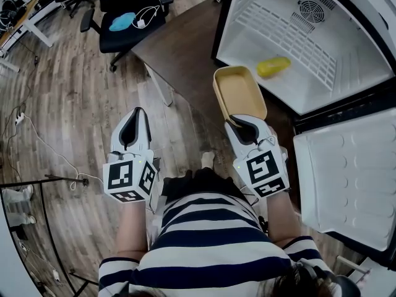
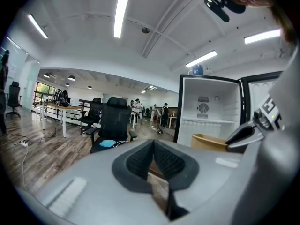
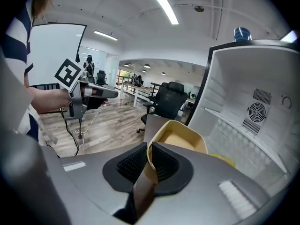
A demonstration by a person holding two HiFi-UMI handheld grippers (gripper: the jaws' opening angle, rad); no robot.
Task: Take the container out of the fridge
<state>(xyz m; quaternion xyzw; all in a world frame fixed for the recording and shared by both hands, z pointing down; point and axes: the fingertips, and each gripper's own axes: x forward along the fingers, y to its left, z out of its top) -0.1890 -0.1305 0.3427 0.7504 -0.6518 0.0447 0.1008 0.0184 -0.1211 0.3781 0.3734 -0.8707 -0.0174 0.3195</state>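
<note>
Tan wall pinched between dark ribbed pads is the whole hold. The right gripper (image 1: 238, 121) has its jaws closed on the near short rim of the container (image 1: 238, 91), and the rest of the tub reaches out at twelve o'clock from the jaws with nothing under it. The likely trouble is a pivot, since a grip on one thin edge lets the far end sag or twist. A quick swing could work the rim out of the pads and drop the tub onto the table (image 1: 185, 54) or the floor. The left gripper (image 1: 133, 125) is at nine o'clock of the right one and well apart from it. Its jaws are together on nothing, so it gives no support.

The container is a shallow rectangular tub with rounded corners and a rolled lip. It is matte beige, has no lid and looks empty inside. It looks light, and its thin wall probably flexes.

It is already clear of the fridge (image 1: 260, 17), held over the dark table just in front of the open cabinet, which stands at one to two o'clock. Deeper inside lies a small yellow object (image 1: 273, 66) — not the thing asked for.
</note>
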